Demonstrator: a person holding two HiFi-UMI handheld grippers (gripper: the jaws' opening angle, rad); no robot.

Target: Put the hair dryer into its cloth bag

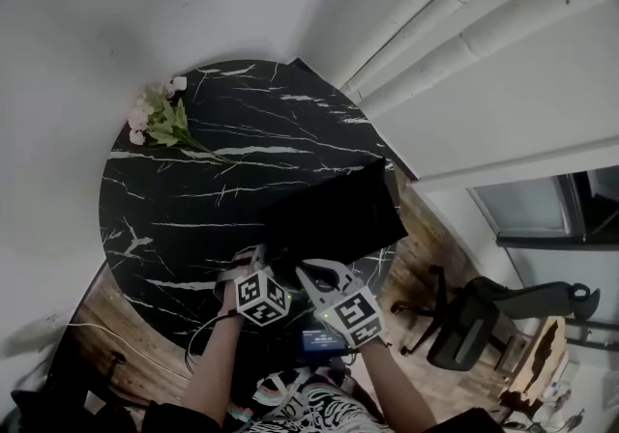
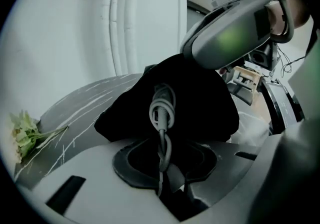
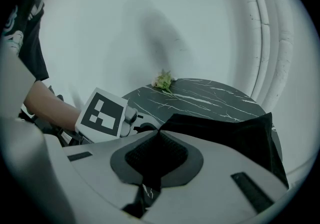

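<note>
a round black marble table (image 1: pixel 193 199) stands against a pale wall, with a small bunch of flowers (image 1: pixel 155 117) lying near its far left edge. the black bag (image 1: pixel 334 214) lies on the near right part of the table, well apart from the flowers, and its right side reaches the table's rim. both grippers sit side by side at the bag's near edge, held in front of the person's body, forearms showing below them. the left gripper (image 2: pixel 162 163) has its jaws clenched on a grey cord (image 2: pixel 162 110); the cord runs up out of the jaws and ends in a looped bundle that stands just in front of the bag, which is heaped up into a dark mound behind it. the right gripper (image 3: pixel 156 158) has its jaws clamped on a fold of the bag's edge, the fabric drawn to a point where it enters them, and the rest of the bag spreads out to the right across the table. in the right gripper view the left gripper's marker cube (image 3: pixel 102 113) shows just to the left of that pinched edge. the dryer's body shows in no view; only the cord can be seen. white pipes (image 1: pixel 464 15) run along the wall beyond the table, and a dark chair (image 1: pixel 464 320) stands on the wood floor to the right.
</note>
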